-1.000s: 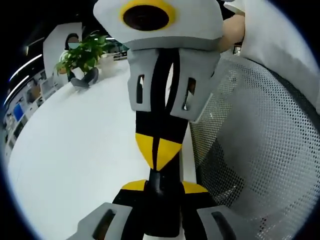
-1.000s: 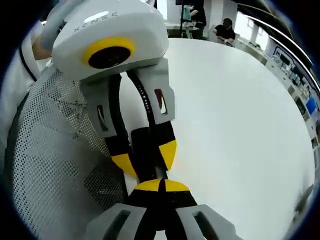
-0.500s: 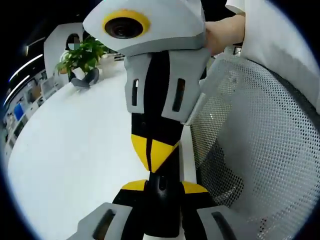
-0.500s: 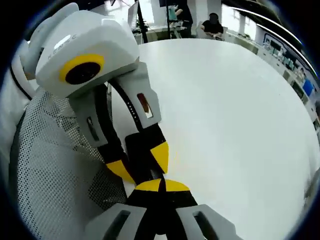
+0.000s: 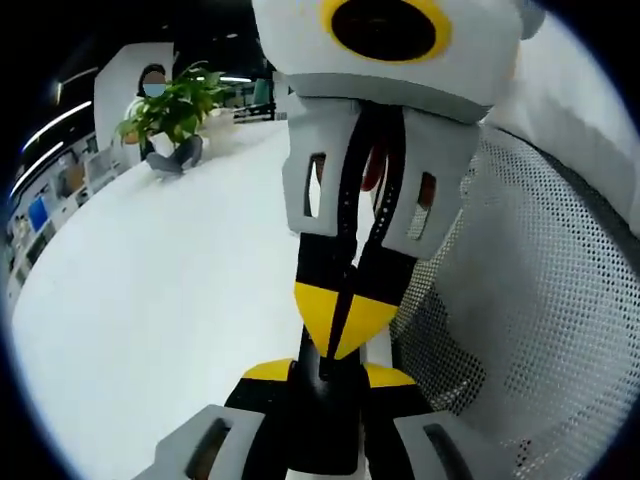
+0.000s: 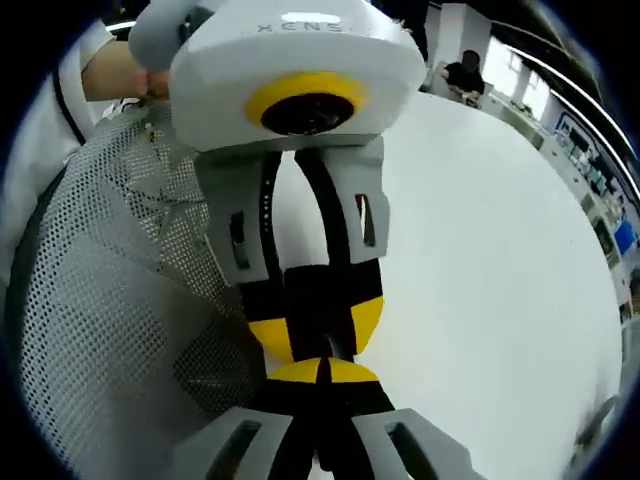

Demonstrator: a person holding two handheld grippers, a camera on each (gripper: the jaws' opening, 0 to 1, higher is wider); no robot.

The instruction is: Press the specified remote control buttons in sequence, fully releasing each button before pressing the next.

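In the left gripper view my left gripper rises from the bottom, jaws shut, yellow tips together. The right gripper hangs down from the top of that view, also shut, its yellow tips meeting mine nose to nose. The right gripper view mirrors this: my right gripper is shut at the bottom, and the left gripper points down at it, tips touching or nearly so. Nothing sits between either pair of jaws. Both are over the near edge of a white table.
A grey mesh chair back stands close beside the grippers, also seen as mesh chair back. A potted plant stands at the table's far end. A person's hand and white sleeve hold the left gripper. People sit beyond the table.
The two grippers stay tip to tip and shut. The right gripper has shifted right and nearer in the left gripper view; the left gripper now stands more upright and centred in the right gripper view.
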